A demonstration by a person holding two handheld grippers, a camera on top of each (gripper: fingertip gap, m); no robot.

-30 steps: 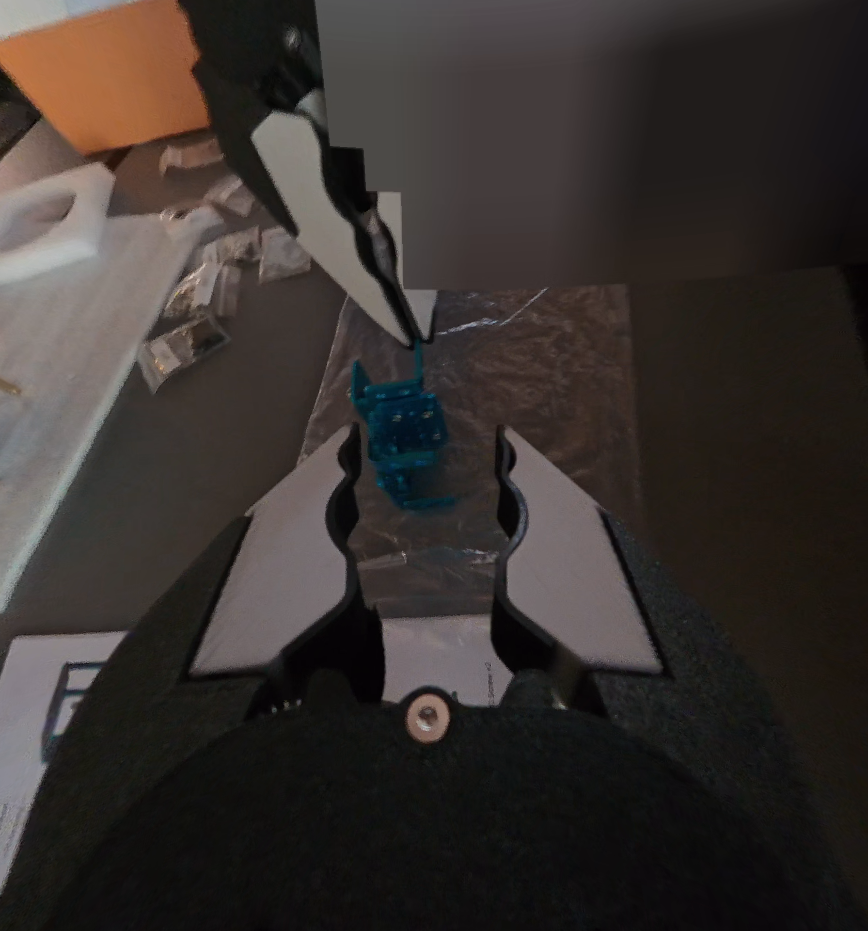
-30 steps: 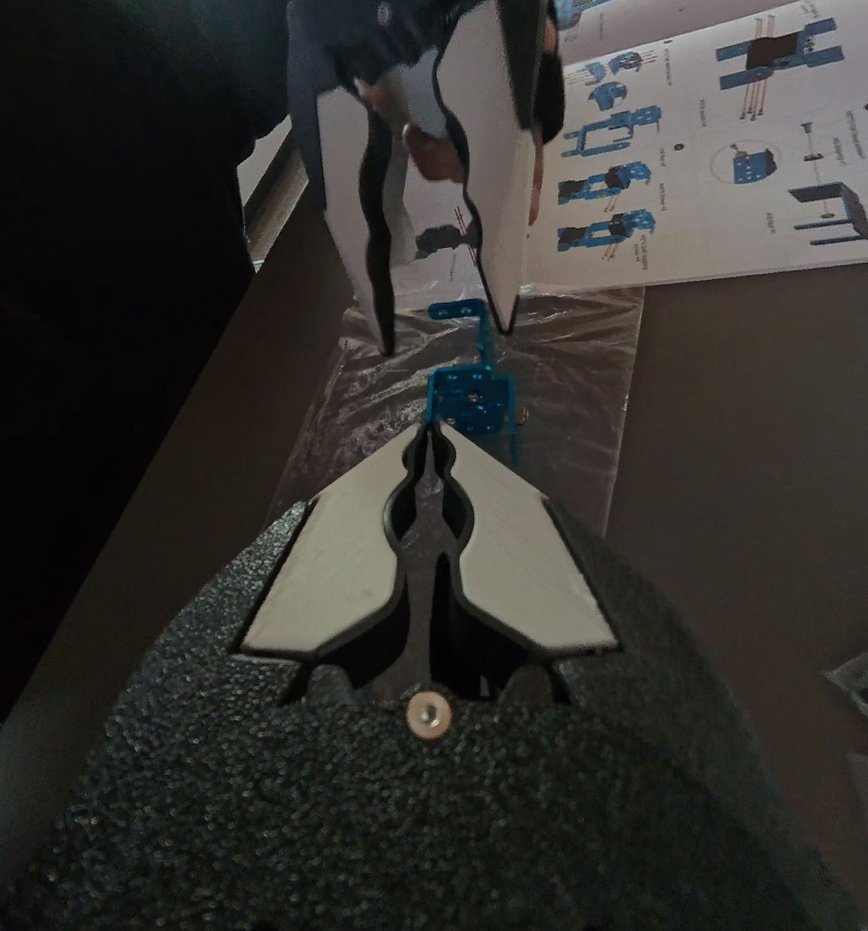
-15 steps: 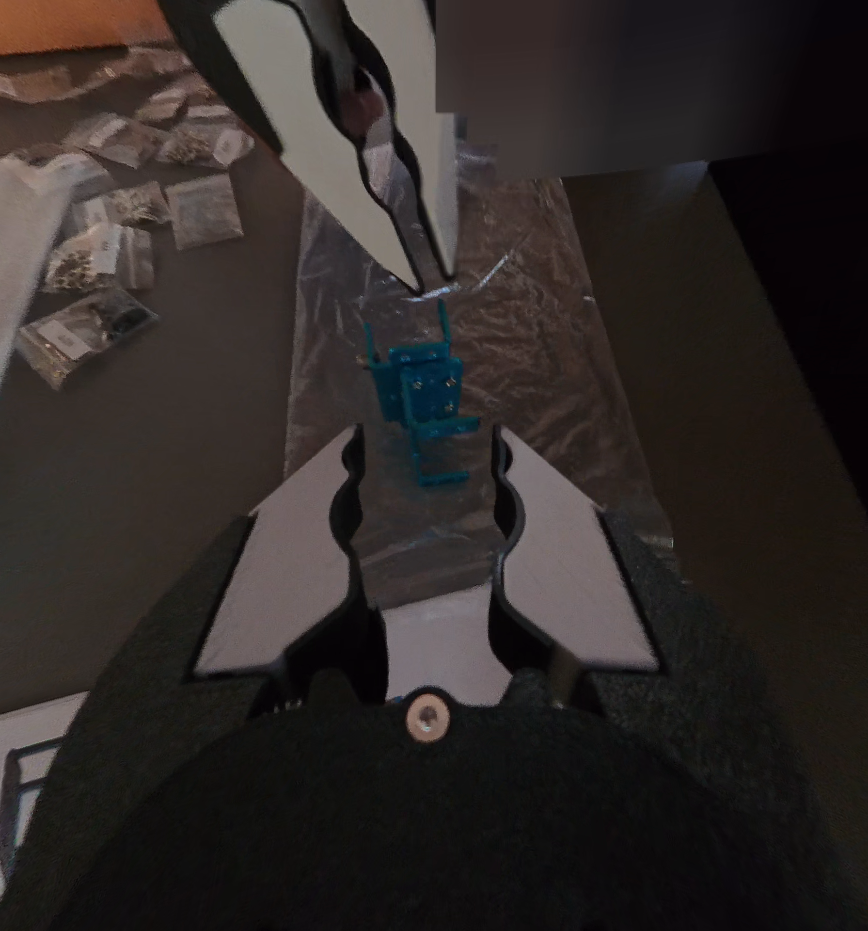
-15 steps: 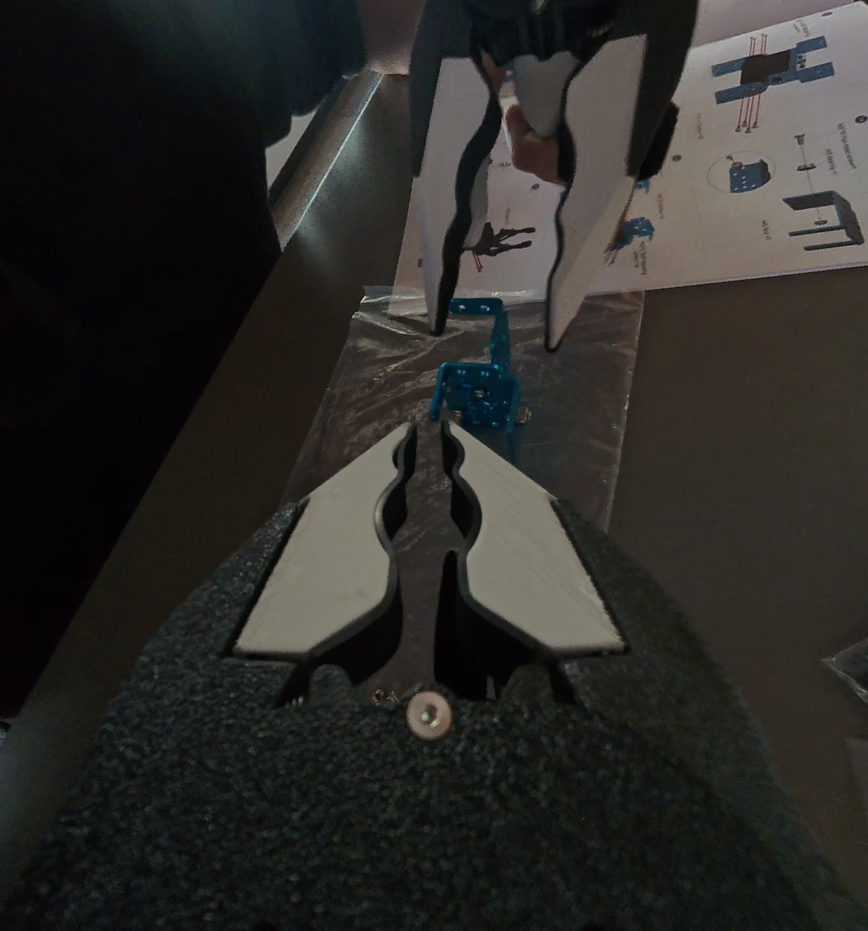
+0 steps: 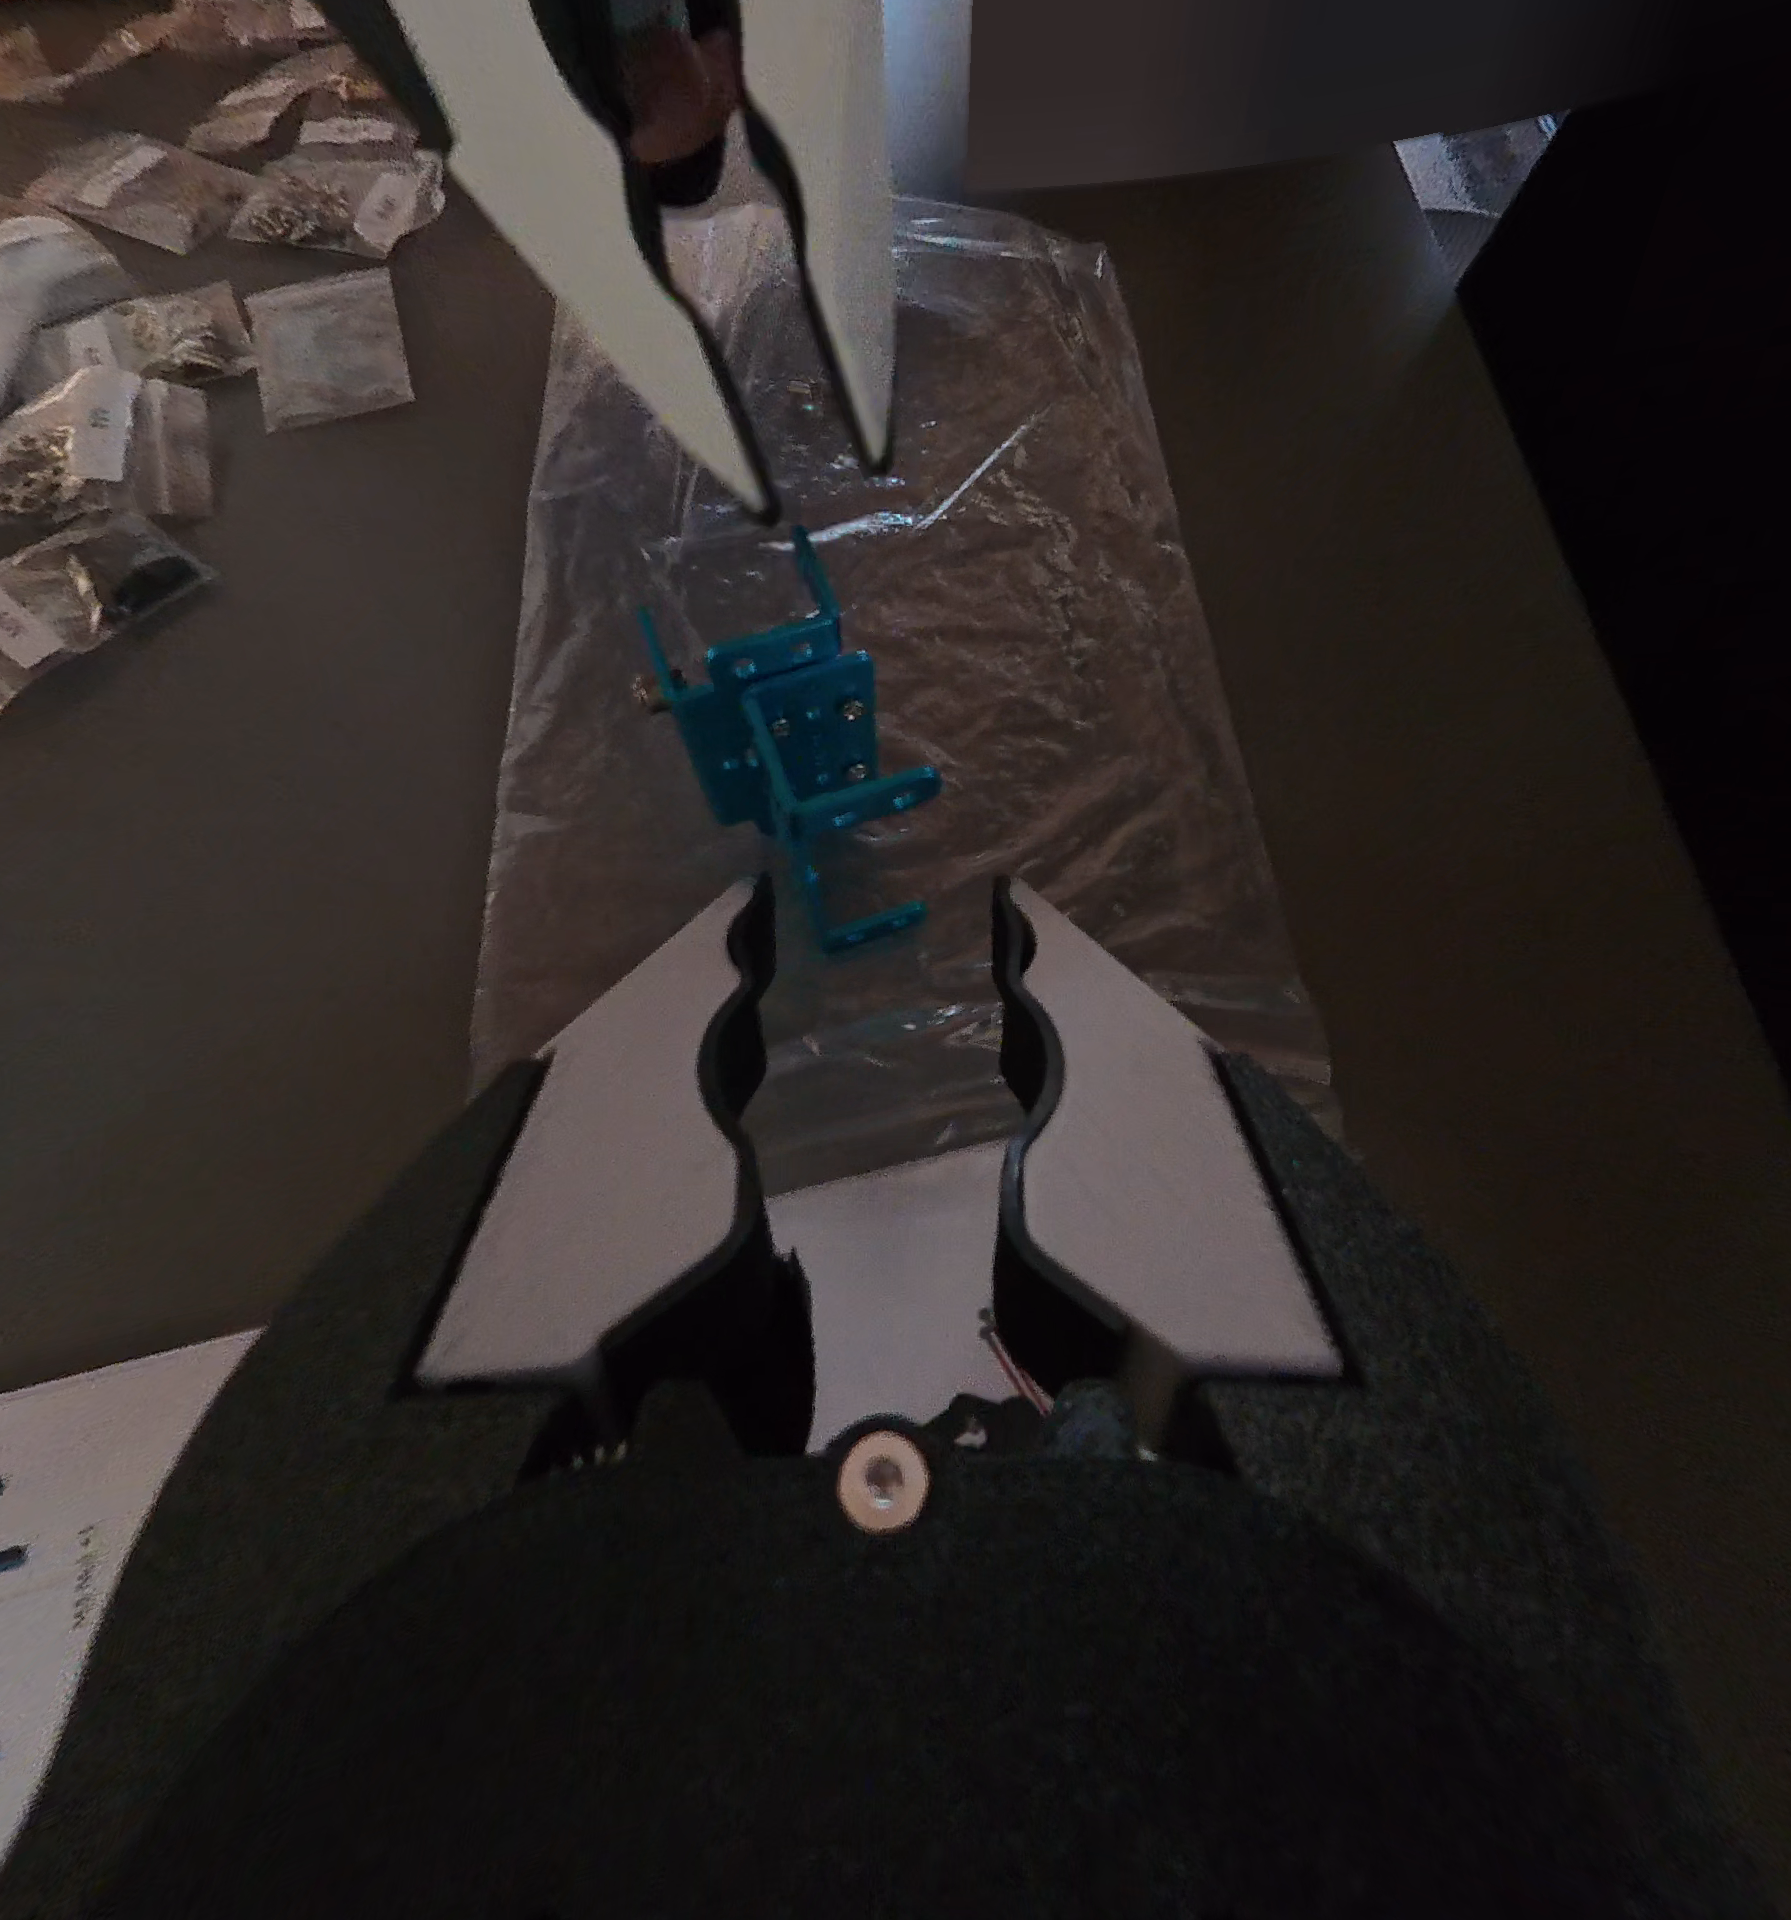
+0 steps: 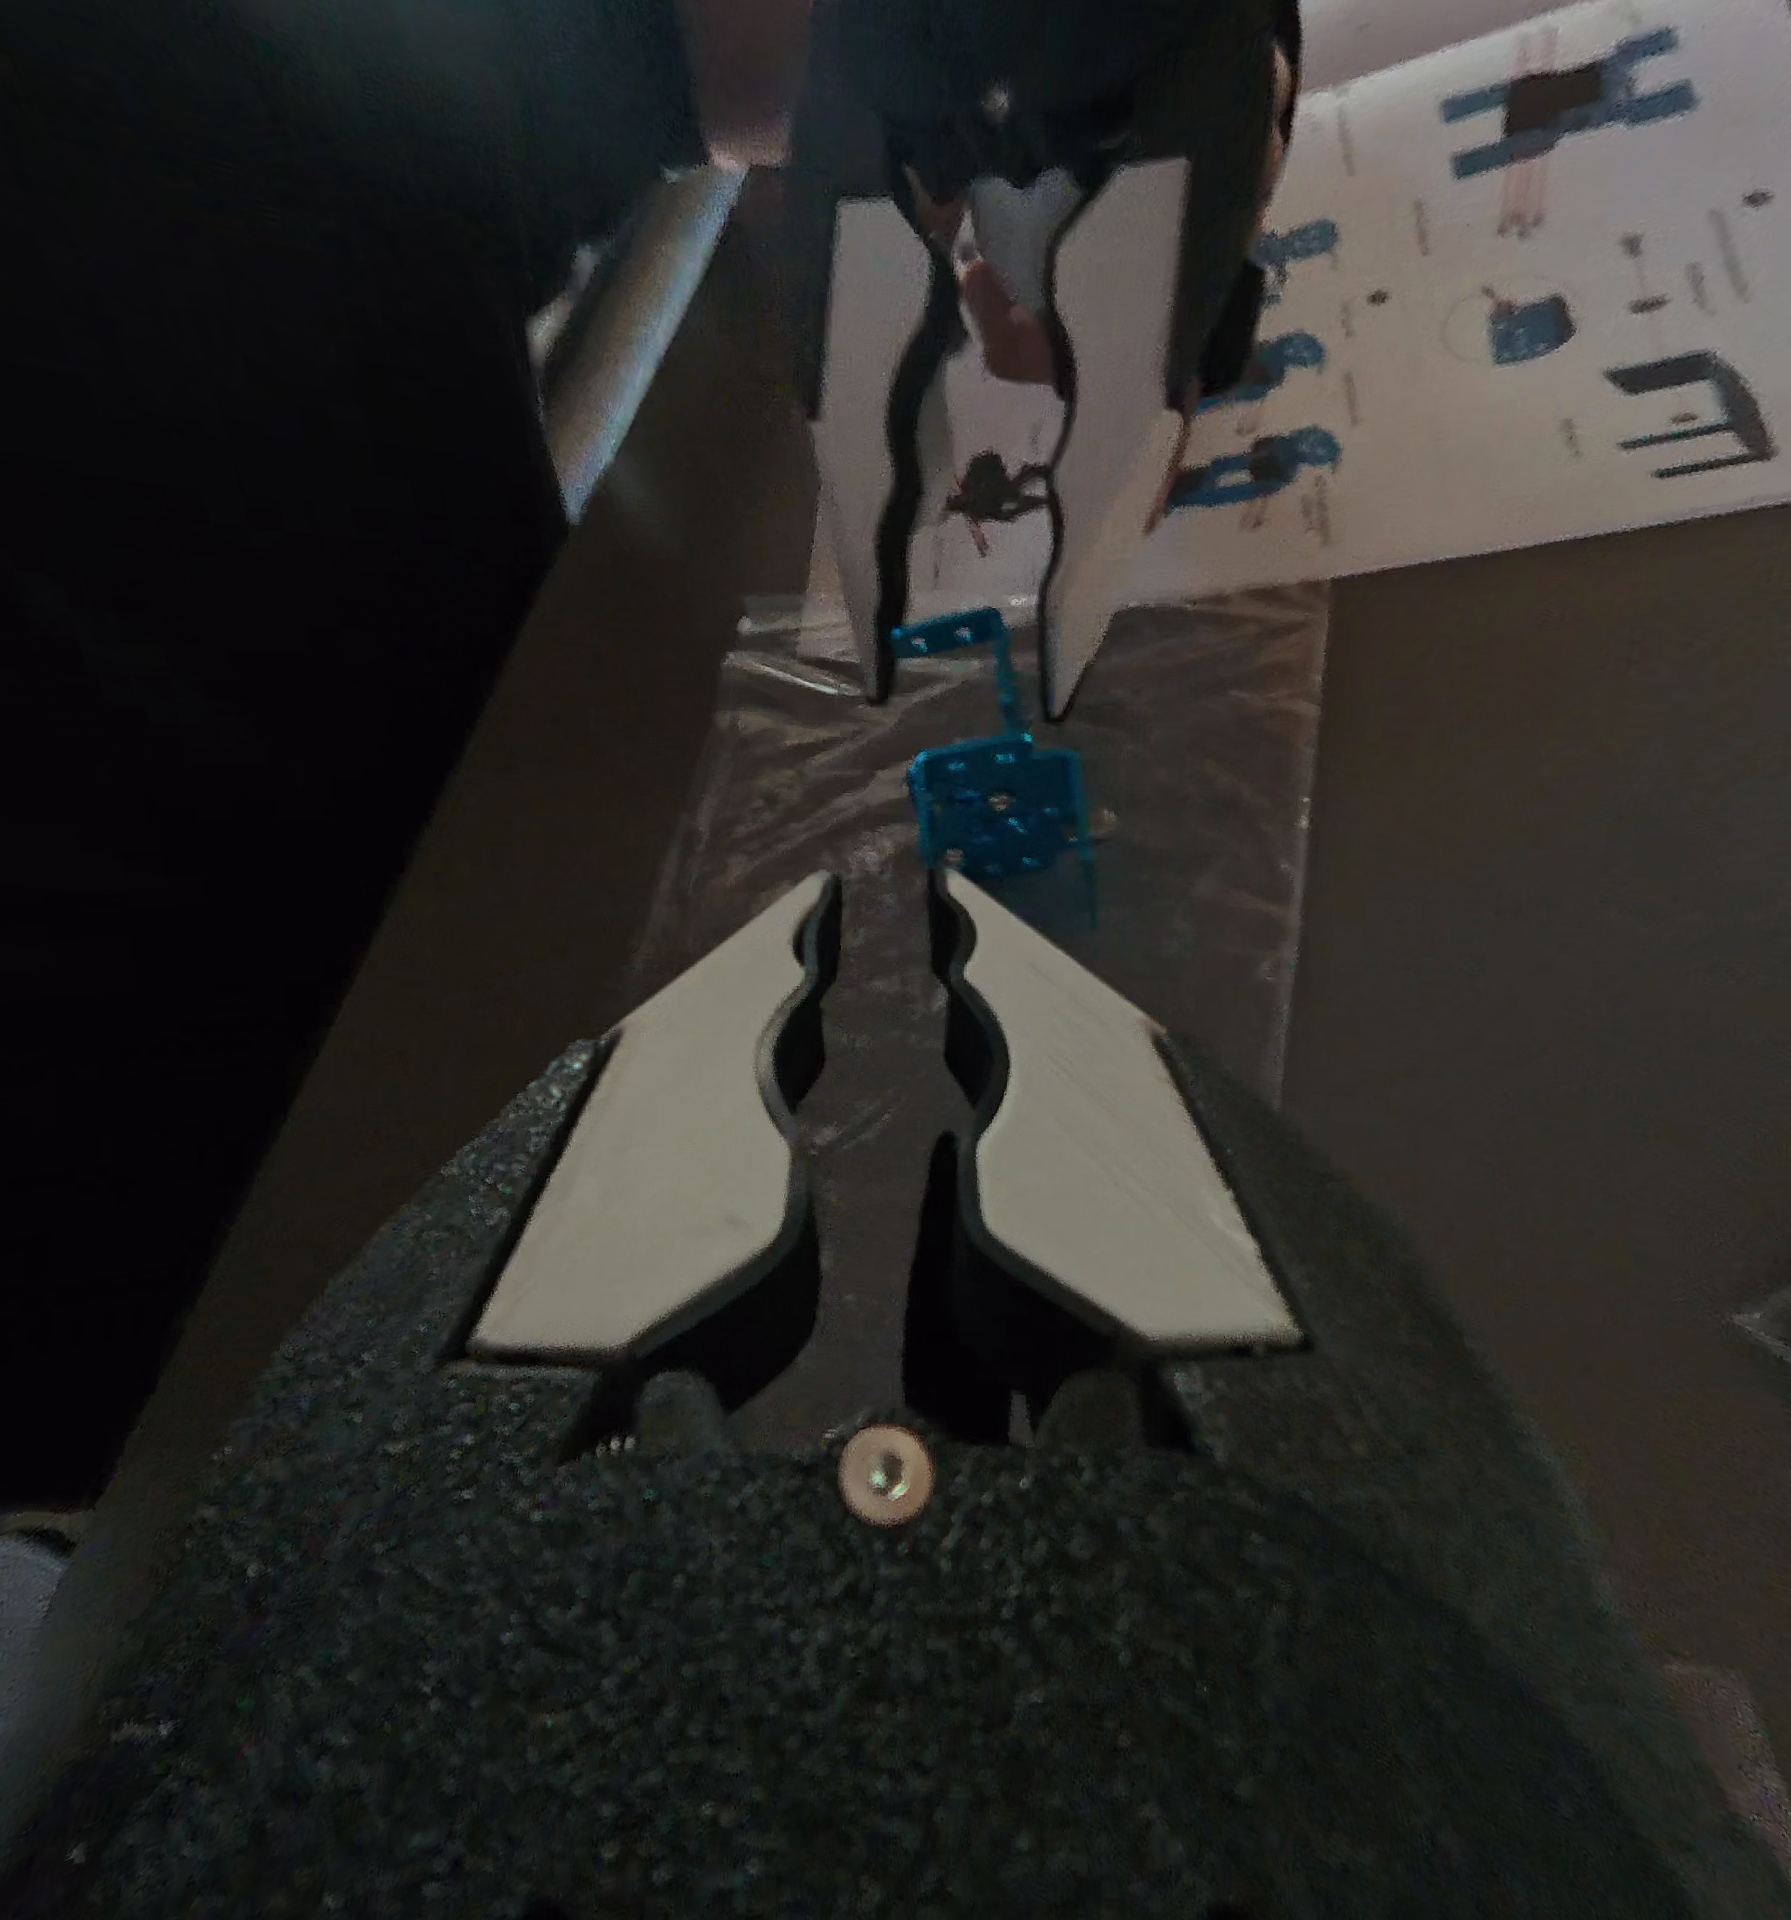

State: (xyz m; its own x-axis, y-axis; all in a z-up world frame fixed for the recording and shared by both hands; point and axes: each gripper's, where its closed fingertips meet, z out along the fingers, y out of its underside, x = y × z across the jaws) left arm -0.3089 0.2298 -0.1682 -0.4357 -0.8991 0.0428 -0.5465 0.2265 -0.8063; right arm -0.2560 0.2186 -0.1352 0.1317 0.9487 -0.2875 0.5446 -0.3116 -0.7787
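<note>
A blue metal bracket assembly [image 5: 803,769] — several perforated brackets screwed together — lies on a clear plastic bag [image 5: 1057,665] spread flat on the dark table [image 5: 247,935].

The left gripper [image 5: 878,883] hovers at the near end of the assembly with its fingers wide apart and nothing between them; the lowest bracket arm sits just ahead of the gap, close to the left fingertip, though contact cannot be made out.

The right gripper [image 6: 883,875] faces it from the opposite end, its fingers parted by a narrow gap and holding nothing — the assembly lies just beyond its right fingertip.

A printed instruction sheet [image 6: 1556,312] with blue part diagrams lies partly under the bag's edge on the left gripper's side. Small clear packets of hardware [image 5: 143,343] are scattered on the table near the right gripper.
</note>
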